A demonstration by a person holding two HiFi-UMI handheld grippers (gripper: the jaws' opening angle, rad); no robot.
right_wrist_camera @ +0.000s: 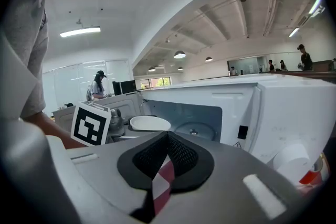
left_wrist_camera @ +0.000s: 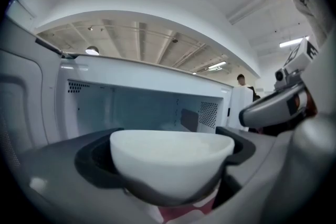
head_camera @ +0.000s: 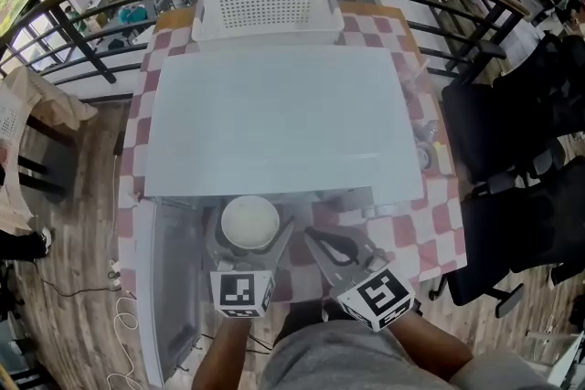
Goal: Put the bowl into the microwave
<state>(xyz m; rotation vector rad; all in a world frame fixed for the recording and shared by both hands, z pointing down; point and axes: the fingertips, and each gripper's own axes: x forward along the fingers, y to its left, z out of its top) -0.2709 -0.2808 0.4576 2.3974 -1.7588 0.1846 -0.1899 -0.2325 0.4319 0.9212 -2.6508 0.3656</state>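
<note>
L tongs (head_camera: 249, 231) are clamped on the white bowl (head_camera: 249, 220): in the left gripper view the dark pads (left_wrist_camera: 94, 160) hug it on both sides, bowl (left_wrist_camera: 170, 162) upright, rim level, a bit of red-and-white cloth (left_wrist_camera: 181, 213) showing under it. Can't tell if it sits on the surface or hangs just above. The bowl is just on the near side of the microwave's (head_camera: 274, 119) open mouth, still outside, w/ the cavity (left_wrist_camera: 142, 107) straight behind it. The door (head_camera: 172, 288) is swung out toward me on the left, beside the bowl. R tongs (head_camera: 320, 244) sit just right of the bowl, apart from it, tips pinched together w/ nothing in them (right_wrist_camera: 168, 138); only the checked cloth shows through the gap lower down. From the right gripper view I see the bowl (right_wrist_camera: 149, 123) to the left and the turntable (right_wrist_camera: 194, 131) inside the microwave (right_wrist_camera: 283, 102). Both forearms come in from the near edge, L one (head_camera: 219, 352) straight toward the opening, R tongs angled in toward the left. A white basket (head_camera: 267, 6) is at the far side, behind the microwave.
</note>
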